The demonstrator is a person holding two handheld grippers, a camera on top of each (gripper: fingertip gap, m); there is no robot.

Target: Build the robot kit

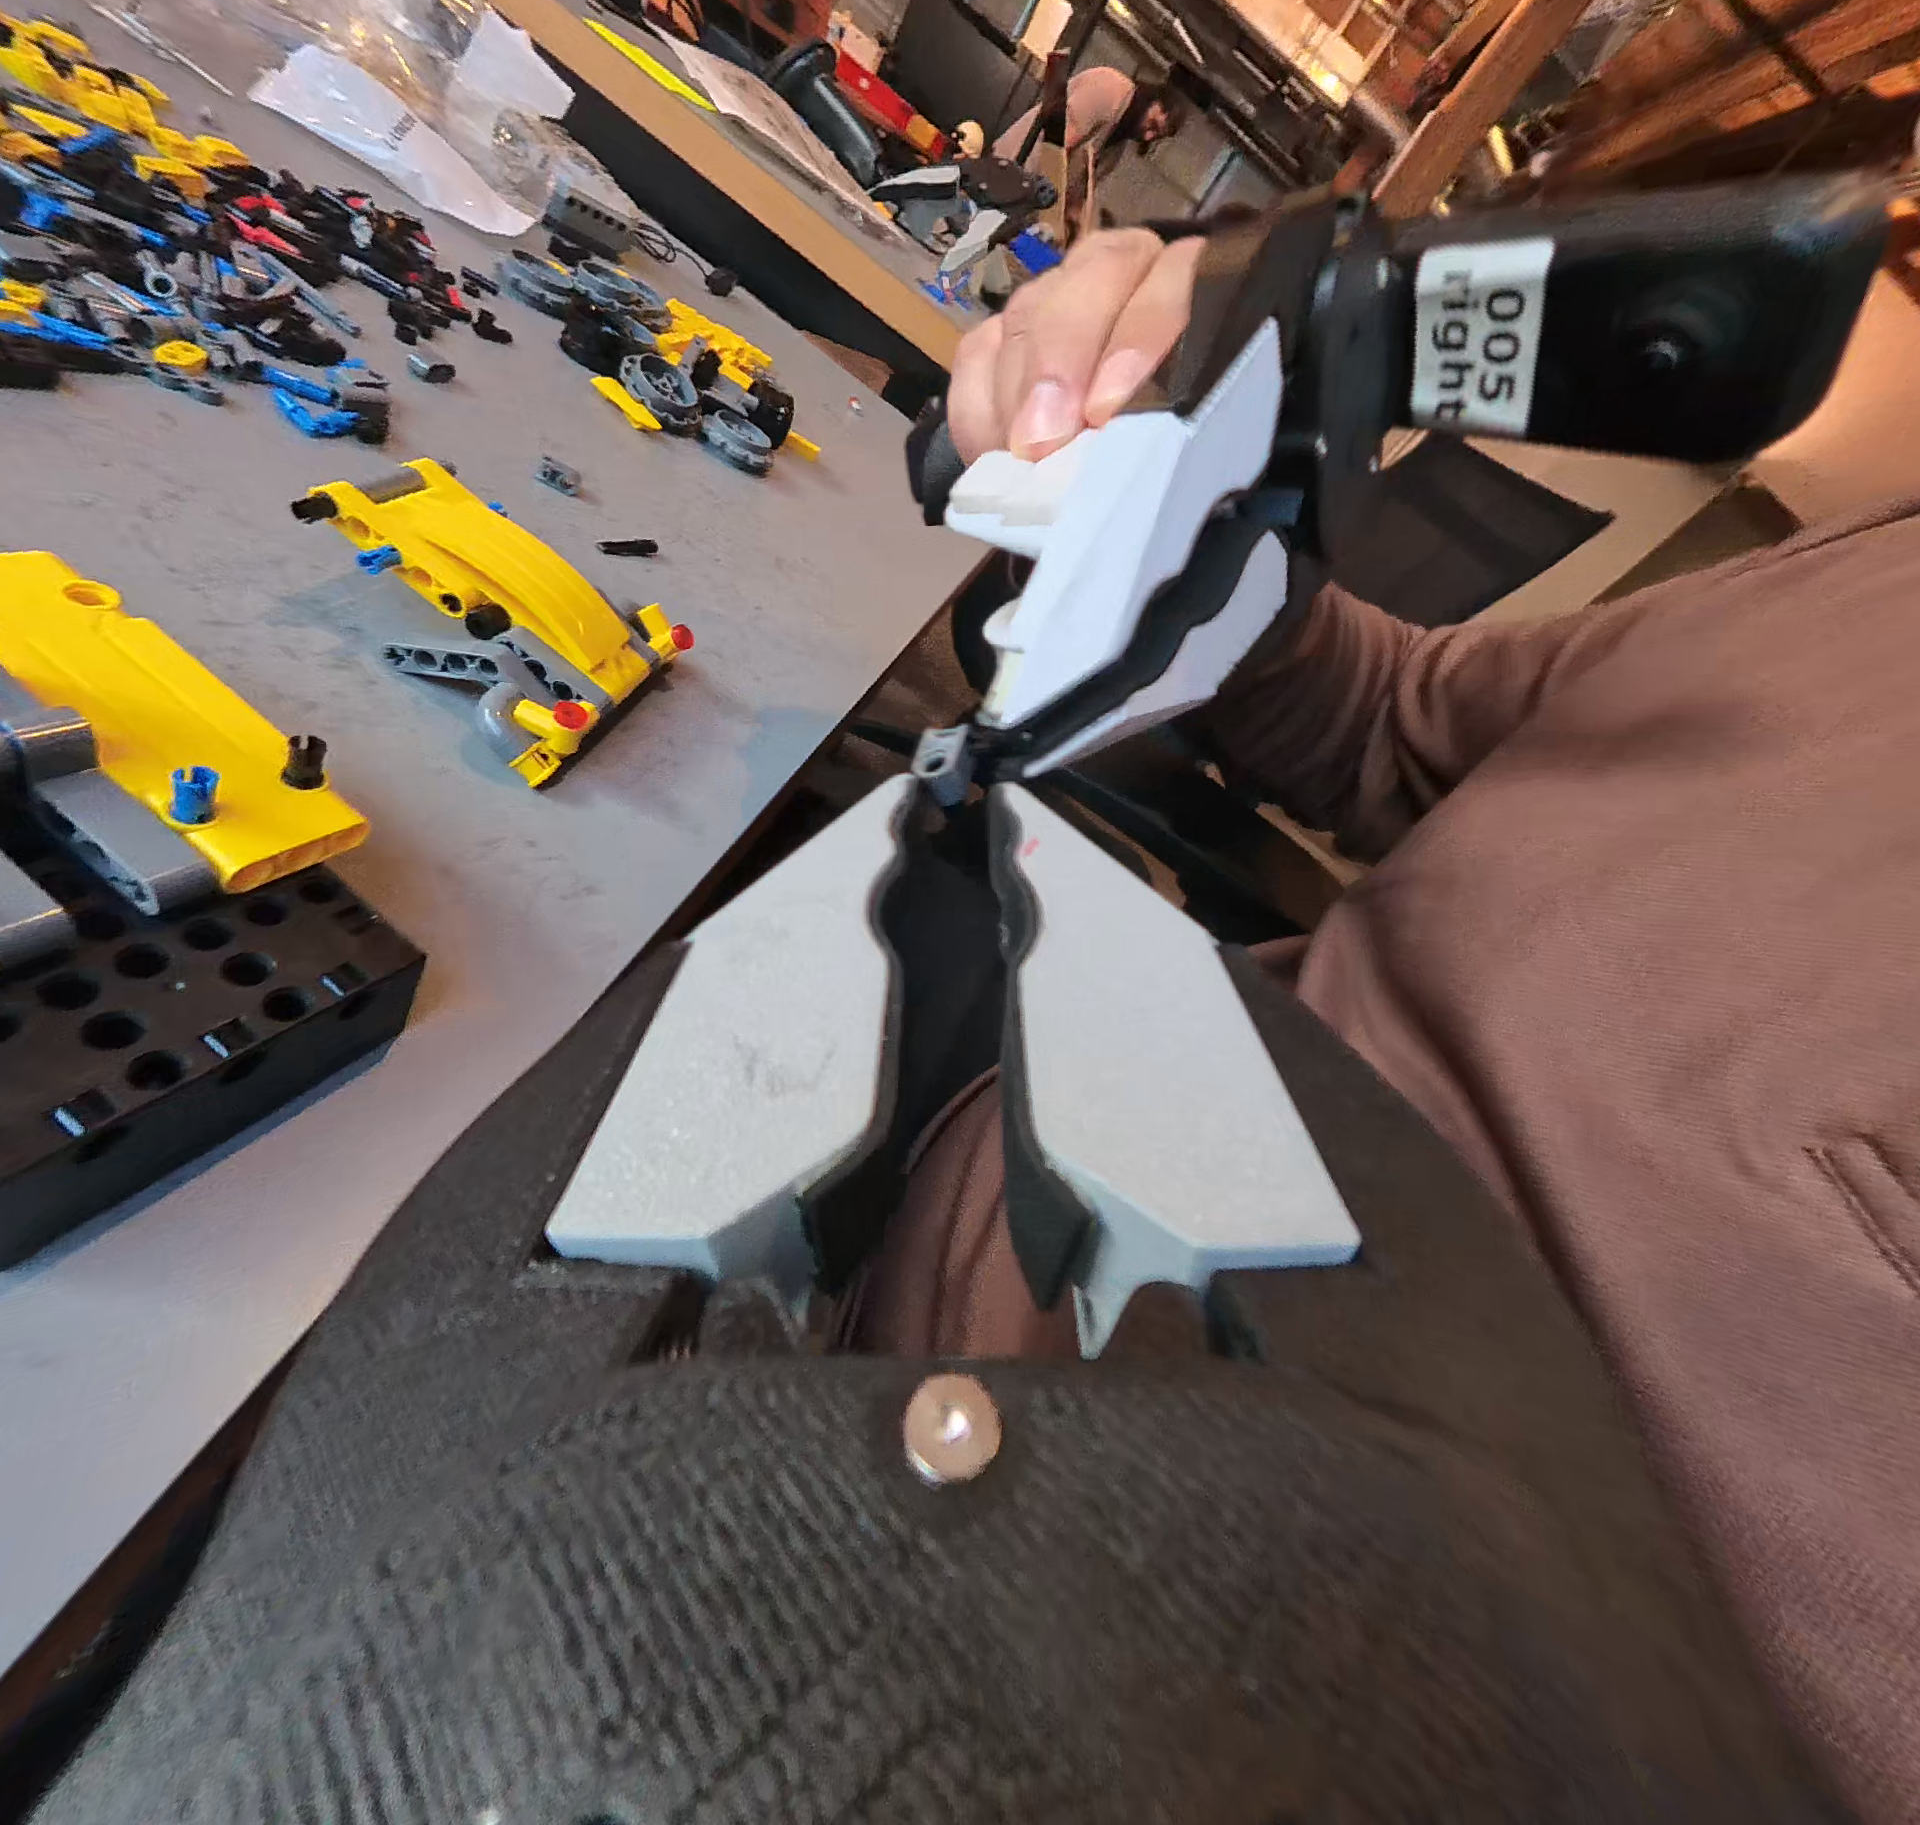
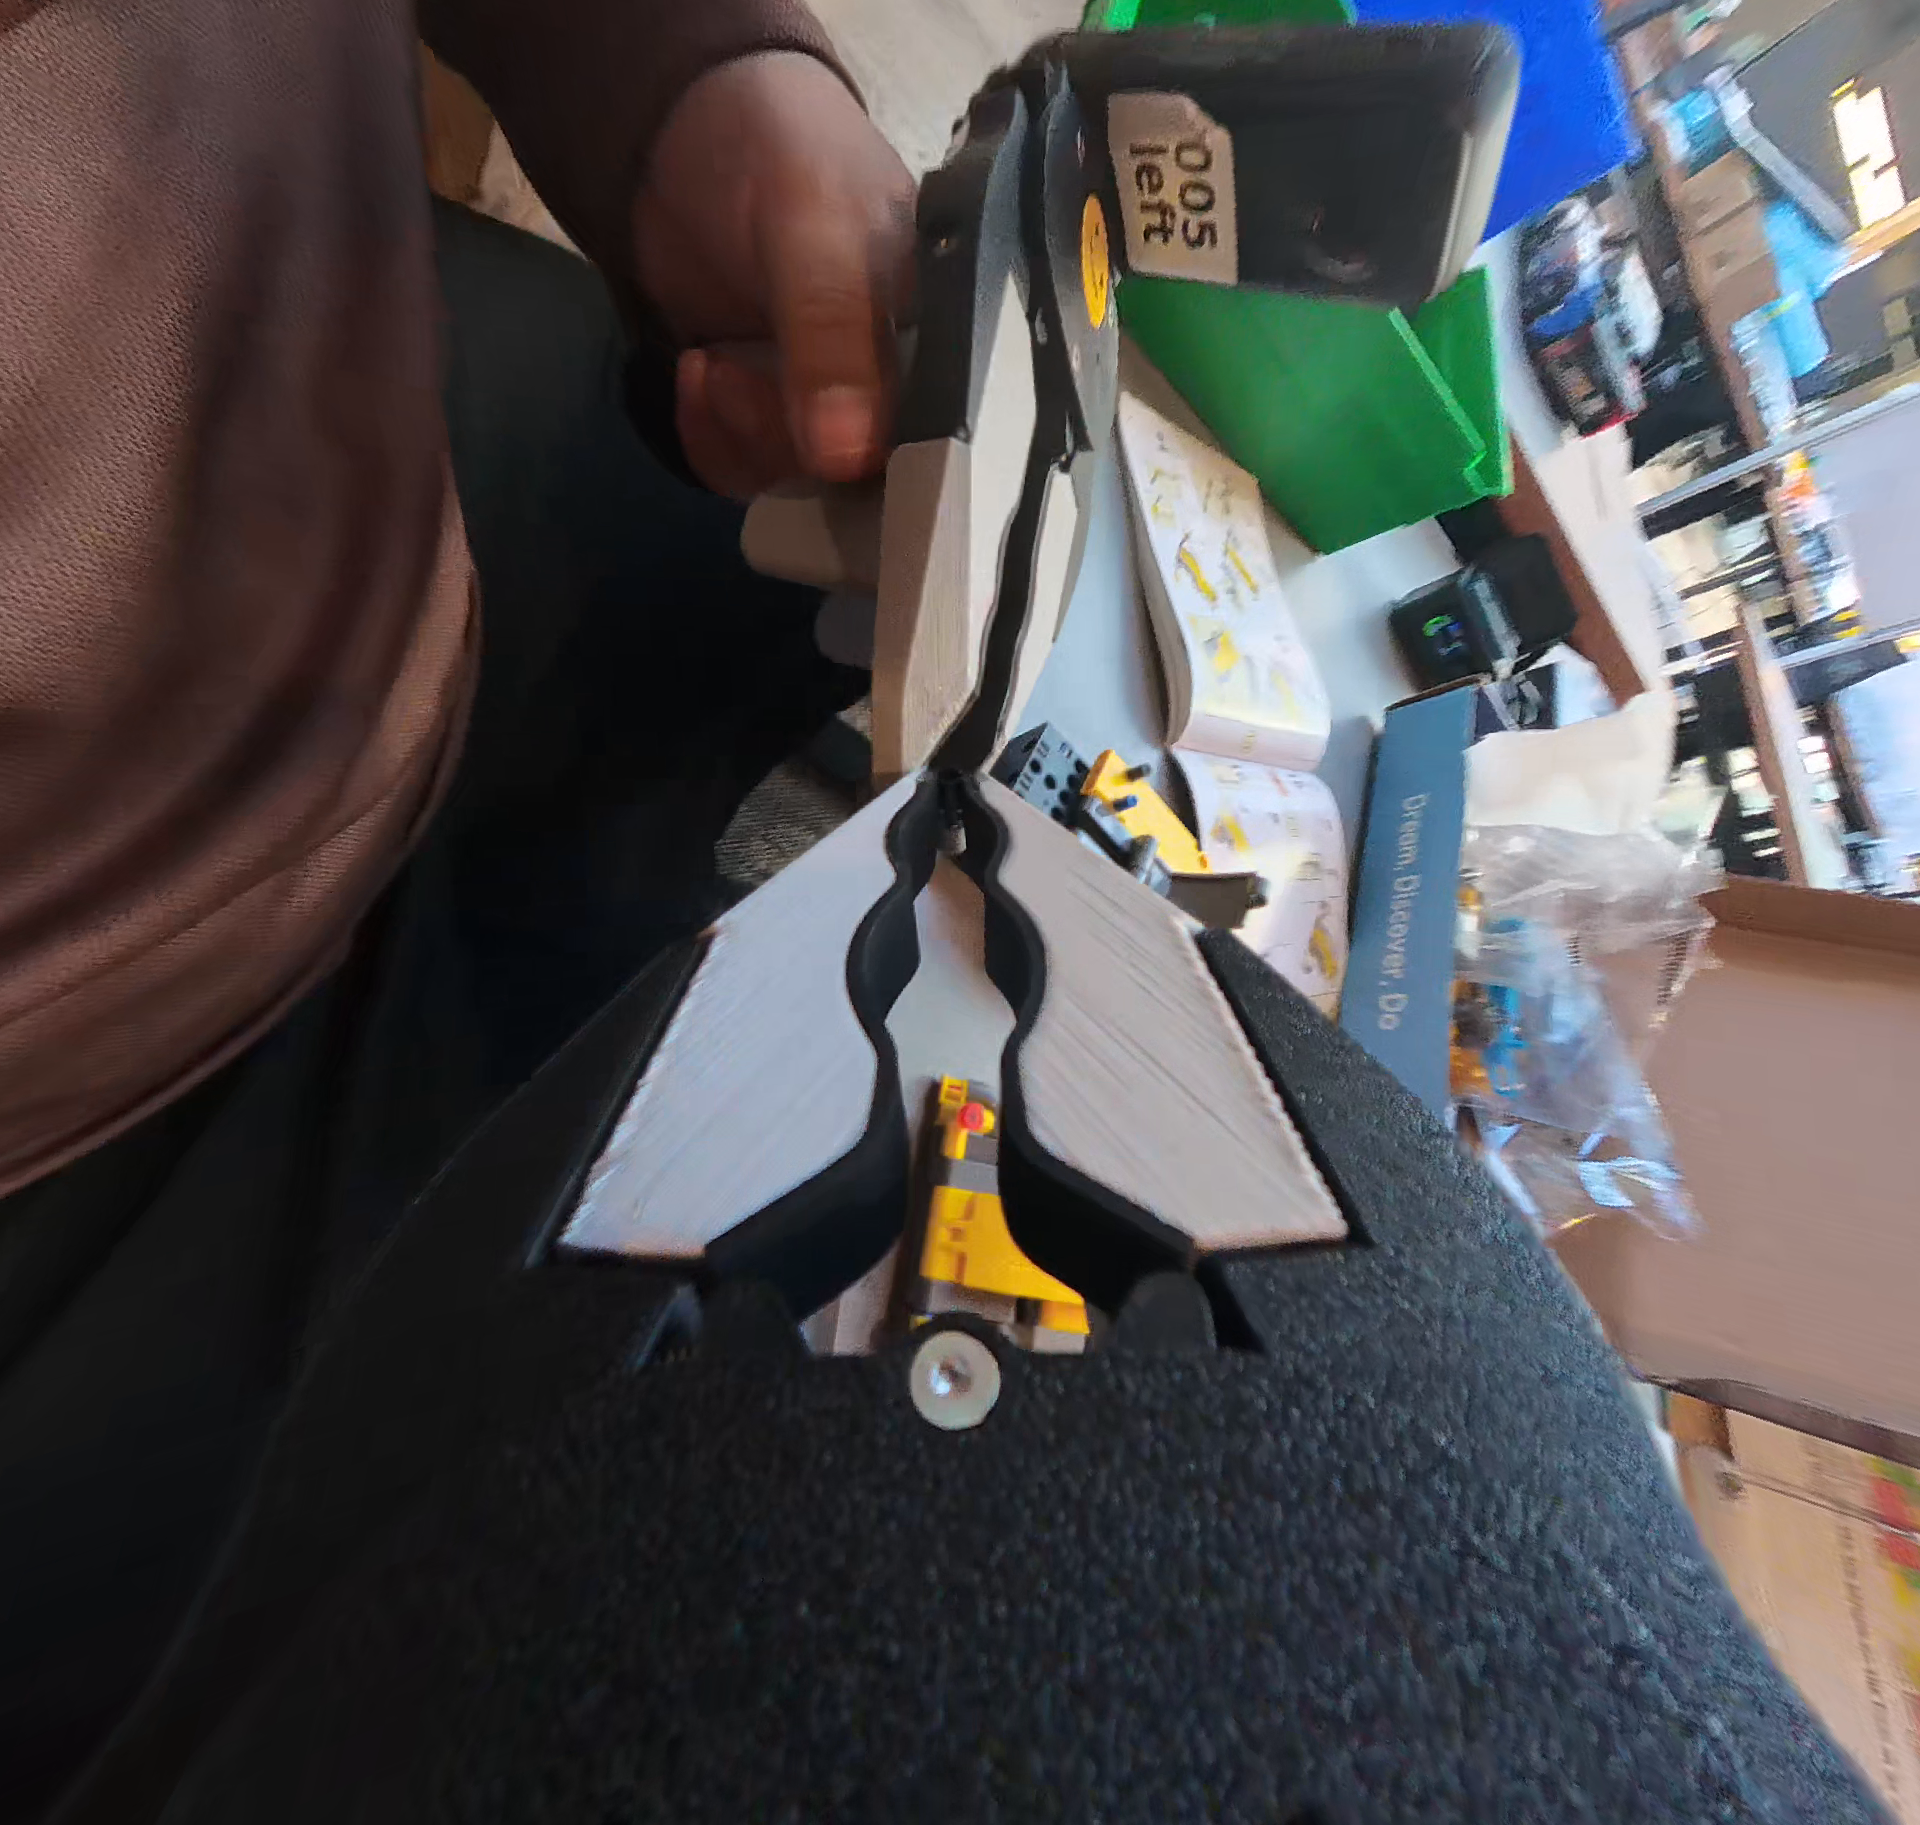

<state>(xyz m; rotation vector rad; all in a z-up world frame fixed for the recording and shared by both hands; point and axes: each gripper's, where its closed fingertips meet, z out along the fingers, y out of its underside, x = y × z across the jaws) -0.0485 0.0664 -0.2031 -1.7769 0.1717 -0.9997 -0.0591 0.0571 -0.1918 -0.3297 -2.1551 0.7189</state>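
A small grey connector piece (image 1: 940, 759) is pinched between both grippers, off the table's near edge in front of a person's brown top. My left gripper (image 1: 951, 799) is shut on its lower end. My right gripper (image 1: 992, 731) comes in from the upper right, held by a hand, and its tips are shut on the piece's other end. In the right wrist view my right gripper (image 2: 948, 799) is shut on the small dark piece (image 2: 952, 830), and the left gripper (image 2: 961, 762) meets it tip to tip from above.
On the grey table (image 1: 520, 892) lie two yellow assemblies (image 1: 499, 591) (image 1: 156, 705), a black perforated block (image 1: 156, 1027), wheels (image 1: 665, 373) and a pile of loose parts (image 1: 208, 248). The right wrist view shows an open booklet (image 2: 1226, 612), a green box (image 2: 1309, 404), plastic bags (image 2: 1558, 996) and a cardboard box (image 2: 1787, 1152). Left tips and right tips are each some 12 cm from the black perforated block (image 1: 156, 1027). It turns up in the right wrist view (image 2: 1041, 789) as well.
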